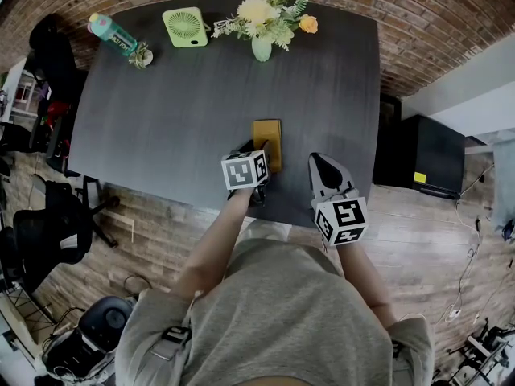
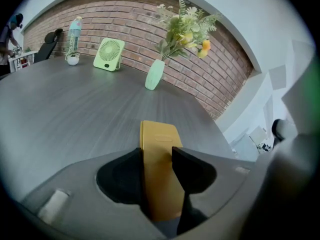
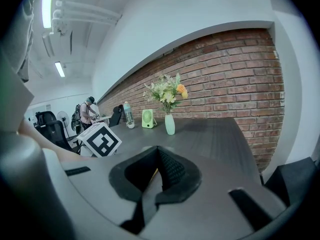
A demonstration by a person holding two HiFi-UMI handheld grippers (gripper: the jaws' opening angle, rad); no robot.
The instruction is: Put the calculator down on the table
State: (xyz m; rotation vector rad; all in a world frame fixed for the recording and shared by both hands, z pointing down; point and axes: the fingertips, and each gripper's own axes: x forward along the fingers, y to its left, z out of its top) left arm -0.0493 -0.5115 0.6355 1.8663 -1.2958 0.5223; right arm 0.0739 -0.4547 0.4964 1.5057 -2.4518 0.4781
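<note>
Near table (image 1: 161, 119) front edge: calculator (image 1: 267, 139) flat on surface, between left gripper (image 2: 157, 155) jaws, spread wide, grip looks released. Back your left straight out, don't nudge it sideways. Right gripper (image 3: 159, 156) jaws clenched, empty, keep parked

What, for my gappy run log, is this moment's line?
left gripper: open, astride calculator | calculator: flat on table | right gripper: shut, empty

The table (image 1: 161, 127) bears a calculator (image 1: 267, 135) at the left gripper (image 1: 259, 167); beyond it stand fan (image 1: 186, 26), vase (image 1: 261, 48), bottle (image 1: 113, 34), plant (image 1: 143, 55).
</note>
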